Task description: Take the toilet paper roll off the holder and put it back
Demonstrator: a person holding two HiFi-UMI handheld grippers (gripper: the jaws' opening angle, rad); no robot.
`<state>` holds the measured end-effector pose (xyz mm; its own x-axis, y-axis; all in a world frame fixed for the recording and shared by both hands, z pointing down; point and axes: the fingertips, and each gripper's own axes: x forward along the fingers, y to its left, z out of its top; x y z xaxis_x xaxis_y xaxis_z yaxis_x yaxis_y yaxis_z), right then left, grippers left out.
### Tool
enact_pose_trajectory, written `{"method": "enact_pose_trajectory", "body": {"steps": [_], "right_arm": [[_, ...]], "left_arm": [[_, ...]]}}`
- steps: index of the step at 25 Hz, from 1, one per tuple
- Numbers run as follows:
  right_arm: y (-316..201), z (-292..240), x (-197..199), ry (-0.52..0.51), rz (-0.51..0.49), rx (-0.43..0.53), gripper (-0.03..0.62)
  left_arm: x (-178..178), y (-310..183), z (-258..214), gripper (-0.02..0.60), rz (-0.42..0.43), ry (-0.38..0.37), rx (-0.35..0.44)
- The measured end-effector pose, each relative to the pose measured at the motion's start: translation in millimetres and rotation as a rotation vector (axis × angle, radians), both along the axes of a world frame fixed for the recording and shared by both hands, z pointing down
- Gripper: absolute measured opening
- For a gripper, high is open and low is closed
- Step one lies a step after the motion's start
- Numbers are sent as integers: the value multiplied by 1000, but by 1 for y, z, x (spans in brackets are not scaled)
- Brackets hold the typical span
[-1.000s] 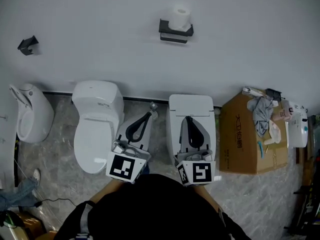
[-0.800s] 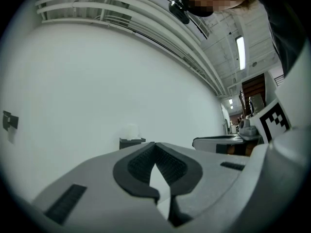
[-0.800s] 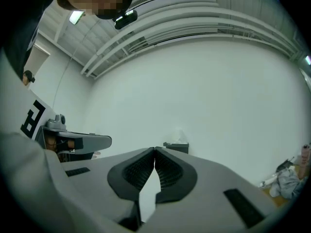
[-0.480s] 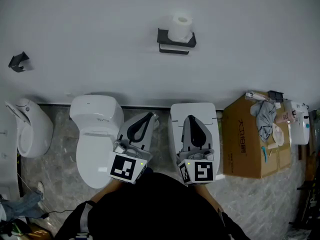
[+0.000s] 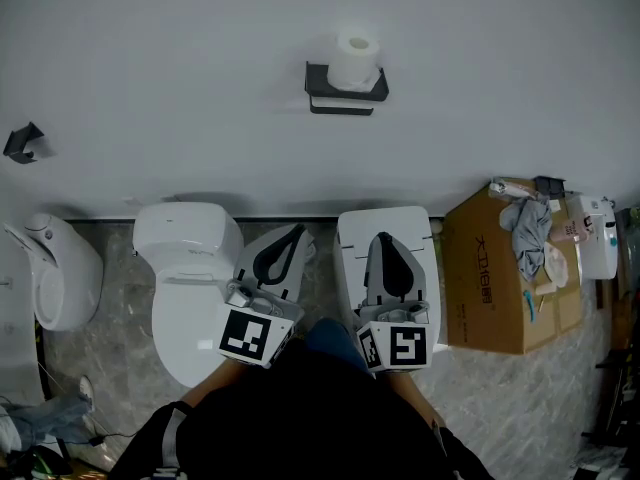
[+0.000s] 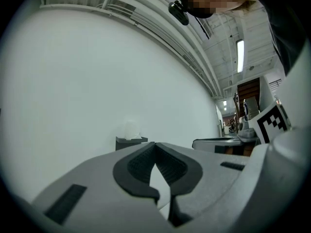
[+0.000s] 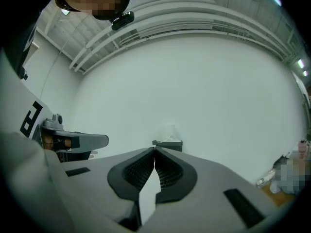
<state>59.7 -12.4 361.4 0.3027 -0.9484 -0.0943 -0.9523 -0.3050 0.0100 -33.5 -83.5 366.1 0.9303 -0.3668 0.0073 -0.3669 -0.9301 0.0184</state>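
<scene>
A white toilet paper roll (image 5: 355, 60) stands upright on a black wall-mounted holder (image 5: 345, 91) on the white wall. From the left gripper view the roll (image 6: 130, 129) and holder (image 6: 130, 143) lie well ahead; the right gripper view has the roll (image 7: 169, 134) and the holder (image 7: 168, 144) too. My left gripper (image 5: 297, 231) and right gripper (image 5: 384, 238) point level at the wall side by side, far short of the holder. In both, the jaw tips meet with nothing between them.
Below the holder stand a white toilet (image 5: 188, 273) at the left and a square white toilet (image 5: 385, 230) under my right gripper. A urinal (image 5: 58, 273) is at far left, an open cardboard box (image 5: 500, 278) with rags at right, and a small black bracket (image 5: 22, 142) on the wall.
Both grippers and my head have shifted level towards the wall. The holder sits a little further left and higher in the head view. Both pairs of jaws stay shut.
</scene>
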Motion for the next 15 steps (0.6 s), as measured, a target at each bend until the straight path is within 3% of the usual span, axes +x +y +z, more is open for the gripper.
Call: {"method": "enact_pose_trajectory", "body": {"steps": [15], "right_arm": [[-65, -9, 51, -1, -34, 15, 23]], "left_arm": [[56, -55, -4, 6, 6, 1, -8]]}}
